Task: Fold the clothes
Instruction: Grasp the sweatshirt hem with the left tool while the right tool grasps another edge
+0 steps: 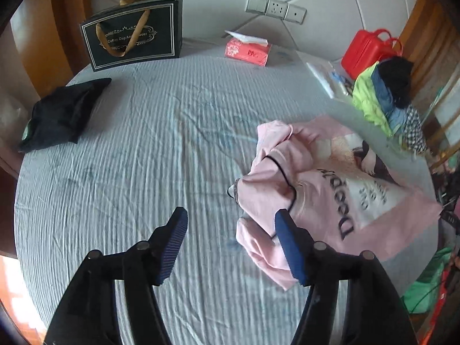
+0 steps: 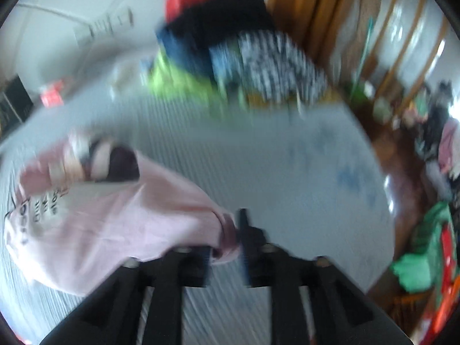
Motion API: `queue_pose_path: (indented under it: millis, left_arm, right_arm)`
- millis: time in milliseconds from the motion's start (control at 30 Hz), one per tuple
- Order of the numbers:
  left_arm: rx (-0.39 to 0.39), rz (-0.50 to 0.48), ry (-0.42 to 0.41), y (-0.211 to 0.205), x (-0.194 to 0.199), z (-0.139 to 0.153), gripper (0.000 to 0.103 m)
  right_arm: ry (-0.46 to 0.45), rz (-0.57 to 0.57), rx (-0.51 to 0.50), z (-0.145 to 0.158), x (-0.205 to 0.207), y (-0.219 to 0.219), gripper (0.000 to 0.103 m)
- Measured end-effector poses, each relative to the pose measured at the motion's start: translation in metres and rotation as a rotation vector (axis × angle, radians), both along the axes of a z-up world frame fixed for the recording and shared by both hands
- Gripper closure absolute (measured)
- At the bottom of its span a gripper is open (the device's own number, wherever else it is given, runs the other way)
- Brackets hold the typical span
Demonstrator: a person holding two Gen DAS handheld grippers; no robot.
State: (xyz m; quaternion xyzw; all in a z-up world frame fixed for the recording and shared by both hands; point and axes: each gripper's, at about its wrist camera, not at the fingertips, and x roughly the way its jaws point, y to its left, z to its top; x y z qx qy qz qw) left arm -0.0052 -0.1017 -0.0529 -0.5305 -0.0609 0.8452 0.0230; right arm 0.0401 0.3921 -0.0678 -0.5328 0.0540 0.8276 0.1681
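A pink shirt (image 1: 322,189) with a printed picture and black lettering lies crumpled on the right of the bed. My left gripper (image 1: 231,227) is open and empty above the sheet, its right finger (image 1: 290,247) over the shirt's near edge. In the blurred right wrist view, my right gripper (image 2: 230,230) is shut on a bunched edge of the pink shirt (image 2: 115,218), which trails off to the left.
A light striped bed sheet (image 1: 149,155) covers the bed. A folded black garment (image 1: 60,115) lies at the left. A dark gift bag (image 1: 135,33), a red tissue pack (image 1: 248,51), a red case (image 1: 368,53) and a clothes pile (image 1: 388,100) stand at the back.
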Motion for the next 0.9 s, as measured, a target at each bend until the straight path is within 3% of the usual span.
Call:
queue_pose_path:
  millis: [100, 167, 233, 267, 300, 467, 567, 600, 667, 733, 767, 867, 900]
  left_arm:
    - [0.004, 0.015, -0.016, 0.001, -0.013, -0.009, 0.041]
    - [0.011, 0.026, -0.018, 0.003, -0.026, -0.015, 0.041]
    - [0.012, 0.036, -0.025, 0.009, -0.042, -0.023, 0.041]
    - [0.012, 0.039, -0.033, 0.013, -0.052, -0.029, 0.041]
    - [0.021, 0.037, -0.047, 0.017, -0.065, -0.036, 0.041]
    - [0.026, 0.018, -0.114, 0.045, -0.096, -0.067, 0.041]
    - [0.024, -0.021, -0.149, 0.063, -0.102, -0.084, 0.041]
    - [0.007, -0.039, -0.170, 0.070, -0.103, -0.091, 0.041]
    - [-0.024, -0.050, -0.199, 0.076, -0.103, -0.100, 0.070]
    - [-0.007, -0.042, -0.207, 0.076, -0.103, -0.101, 0.088]
    - [-0.010, -0.033, -0.201, 0.074, -0.103, -0.098, 0.092]
    - [-0.026, 0.020, -0.158, 0.058, -0.105, -0.076, 0.093]
    - [-0.031, 0.042, -0.135, 0.050, -0.105, -0.065, 0.093]
  right_arm:
    - [-0.112, -0.039, -0.072, -0.034, 0.014, 0.012, 0.065]
    - [-0.105, -0.052, -0.109, -0.039, 0.019, 0.015, 0.061]
    - [-0.059, -0.022, -0.119, -0.027, 0.018, 0.010, 0.052]
    - [-0.028, 0.000, -0.125, -0.019, 0.012, 0.005, 0.043]
    - [-0.002, 0.025, -0.133, -0.013, 0.005, -0.001, 0.037]
    - [0.077, 0.162, -0.166, 0.003, -0.056, -0.040, 0.033]
    - [0.054, 0.213, -0.204, -0.014, -0.102, -0.056, 0.014]
    - [0.036, 0.224, -0.208, -0.022, -0.114, -0.060, 0.013]
    - [-0.003, 0.245, -0.199, -0.038, -0.138, -0.067, 0.012]
    - [-0.043, 0.273, -0.183, -0.058, -0.160, -0.077, 0.006]
    - [-0.058, 0.285, -0.182, -0.066, -0.168, -0.082, 0.000]
    - [-0.093, 0.324, -0.172, -0.086, -0.184, -0.097, 0.001]
    - [-0.101, 0.339, -0.167, -0.089, -0.186, -0.102, 0.017]
